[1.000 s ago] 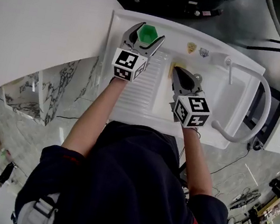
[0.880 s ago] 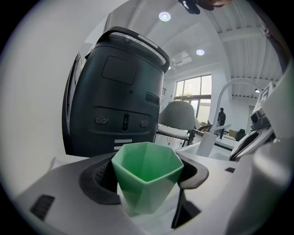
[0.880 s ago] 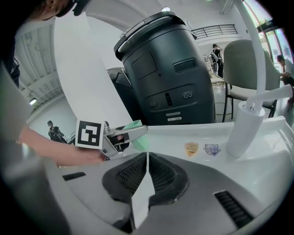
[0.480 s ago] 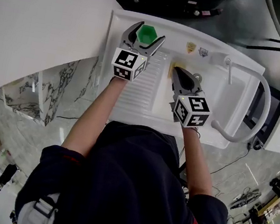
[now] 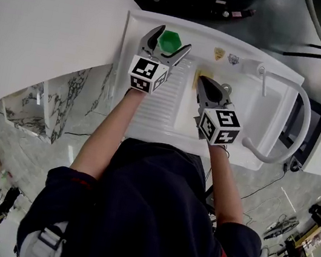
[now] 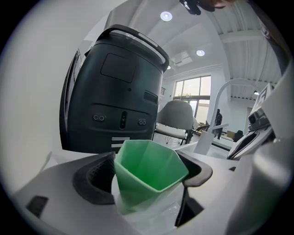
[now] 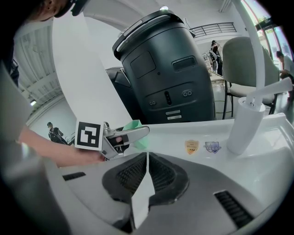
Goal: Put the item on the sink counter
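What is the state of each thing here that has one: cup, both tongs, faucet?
Green cup: upright on the sink counter.
Left tongs: opening, cup between them, pads not pressing.
Right tongs: shut, empty.
Faucet: no water seen running.

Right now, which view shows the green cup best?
The left gripper view: the green cup sits close and upright between the left gripper's opening fingers. The head view shows the cup small, from above. The right gripper view shows only a green sliver behind that gripper.
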